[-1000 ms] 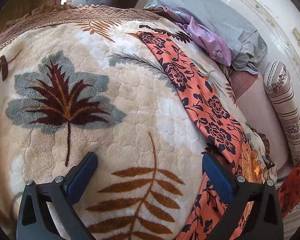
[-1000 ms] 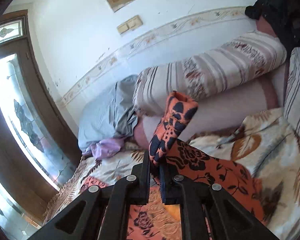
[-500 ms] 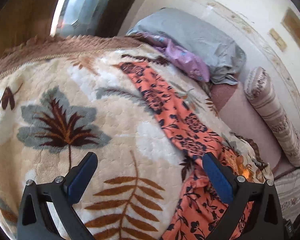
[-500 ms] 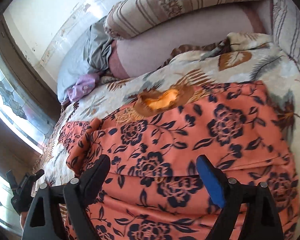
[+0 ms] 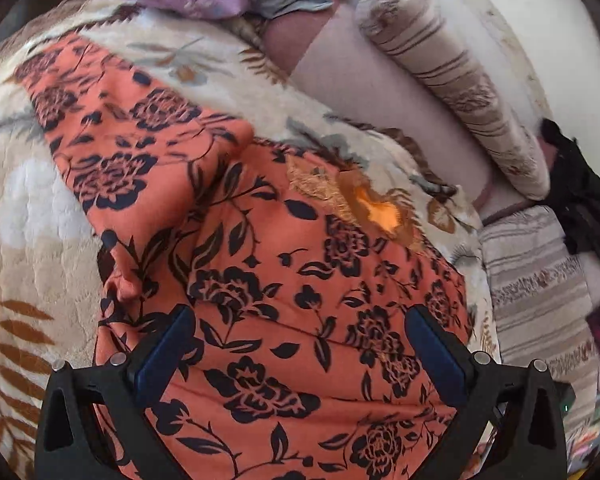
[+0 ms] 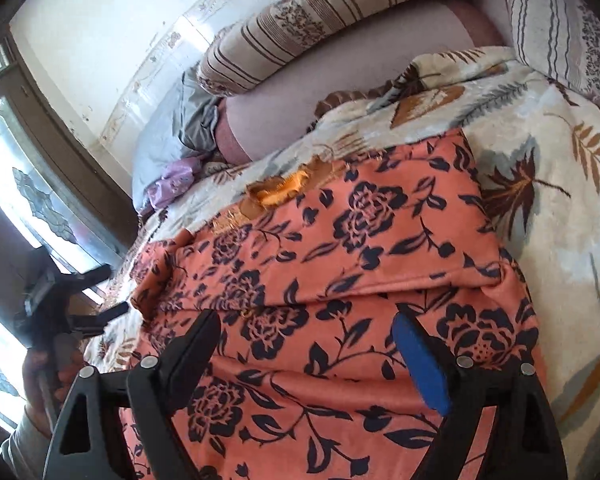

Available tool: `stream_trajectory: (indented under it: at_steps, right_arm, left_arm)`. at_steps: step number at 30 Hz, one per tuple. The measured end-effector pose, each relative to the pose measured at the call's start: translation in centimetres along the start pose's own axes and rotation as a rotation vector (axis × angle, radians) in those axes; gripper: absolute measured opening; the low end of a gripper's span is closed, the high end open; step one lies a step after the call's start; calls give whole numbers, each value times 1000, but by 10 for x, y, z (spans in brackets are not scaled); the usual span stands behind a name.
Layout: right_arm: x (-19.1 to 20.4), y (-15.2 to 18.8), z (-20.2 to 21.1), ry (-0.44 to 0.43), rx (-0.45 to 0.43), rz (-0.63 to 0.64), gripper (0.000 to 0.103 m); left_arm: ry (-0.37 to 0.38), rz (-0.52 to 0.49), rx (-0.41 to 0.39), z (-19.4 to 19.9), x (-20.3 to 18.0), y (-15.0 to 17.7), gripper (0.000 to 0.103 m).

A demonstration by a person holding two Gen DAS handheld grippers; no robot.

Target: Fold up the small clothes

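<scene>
Right gripper [image 6: 304, 352] has let go – a second ago its jaws were pinched on a raised corner of the orange floral garment [image 6: 340, 248], now they stand wide apart with nothing between them, hovering low over the cloth. The garment lies spread on the leaf-print blanket [image 6: 560, 184], one layer folded over with a crease running across just ahead of the right fingers. Left gripper [image 5: 296, 356] has swung over from bare blanket to above the garment – jaws also wide, empty. A sleeve part [image 5: 112, 128] trails off to the left in the left wrist view. Judgement: one fold is laid down and released; next grab probably goes to that loose part or an edge.
</scene>
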State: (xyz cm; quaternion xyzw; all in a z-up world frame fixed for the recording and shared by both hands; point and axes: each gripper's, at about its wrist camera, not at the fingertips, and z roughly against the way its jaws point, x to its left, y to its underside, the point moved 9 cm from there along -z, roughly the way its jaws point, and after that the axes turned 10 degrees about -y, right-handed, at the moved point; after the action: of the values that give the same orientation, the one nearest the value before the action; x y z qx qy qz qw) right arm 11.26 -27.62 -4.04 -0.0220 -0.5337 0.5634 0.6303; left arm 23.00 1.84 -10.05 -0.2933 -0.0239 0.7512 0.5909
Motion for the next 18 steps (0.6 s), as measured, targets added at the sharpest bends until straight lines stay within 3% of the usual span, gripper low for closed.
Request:
stream_trajectory:
  at_steps: [4, 6, 7, 8, 10, 12, 16, 18]
  right_arm:
    - [1, -6, 5, -49, -20, -51, 90]
    - [3, -9, 9, -74, -31, -69, 90]
    - [4, -11, 11, -87, -38, -76, 90]
    - [5, -12, 13, -99, -44, -81, 90]
    - [5, -15, 15, -113, -53, -92, 90]
    - [3, -14, 14, -117, -50, -113, 90]
    - [-4, -15, 16, -118, -60, -151, 90]
    - [-9, -16, 17, -117, -71, -172, 90]
  left_arm:
    - [-32, 161, 76, -27, 29, 6, 103]
    - [-27, 201, 62, -29, 34, 6, 102]
    - [-43, 201, 52, -27, 34, 5, 94]
    - [-72, 193, 51, -27, 35, 4, 59]
    - [-121, 187, 101, -32, 39, 5, 8]
    - [-137, 187, 57, -22, 40, -1, 6]
    - [-225, -61, -196, 31, 5, -9, 6]
    - [-285, -105, -219, 34, 8, 1, 6]
